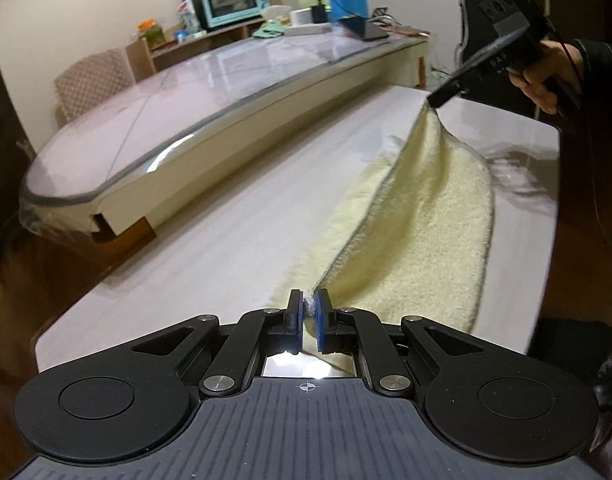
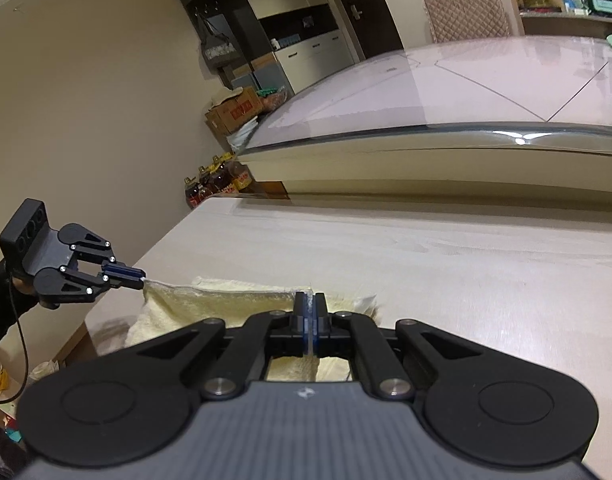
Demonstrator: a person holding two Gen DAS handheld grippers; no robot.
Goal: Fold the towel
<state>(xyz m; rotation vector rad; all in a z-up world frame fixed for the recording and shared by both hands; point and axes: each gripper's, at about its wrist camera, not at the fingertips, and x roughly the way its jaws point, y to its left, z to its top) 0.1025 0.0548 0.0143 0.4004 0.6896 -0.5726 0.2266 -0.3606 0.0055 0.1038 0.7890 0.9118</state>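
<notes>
Towel (image 1: 426, 216), pale yellow and fluffy, lay partly on the white tabletop (image 1: 226, 208) and partly lifted off it, strung between the two tools. The left tool (image 1: 308, 312) had its blue pads pressed together on one corner of the cloth, a little tuft of terry showing between them. The right tool (image 1: 436, 100), held in a bare hand (image 1: 540, 80), was pinched on the far corner of the same edge, pulling it up so the fabric rose in a soft ridge. From the right wrist view, the right tool (image 2: 310, 300) was likewise closed on the hem, and the left tool (image 2: 140, 278) gripped its corner out near the tabletop's end.

The cloth looked light, limp and thick-piled: it sagged between the grips and would drape rather than hold a shape. It seemed unlikely to slip from rubbery pads, though a thin bite at the hem could pull free. Corners looked like the sensible holds, keeping the lifted edge taut so it could be laid evenly over the part resting flat.
</notes>
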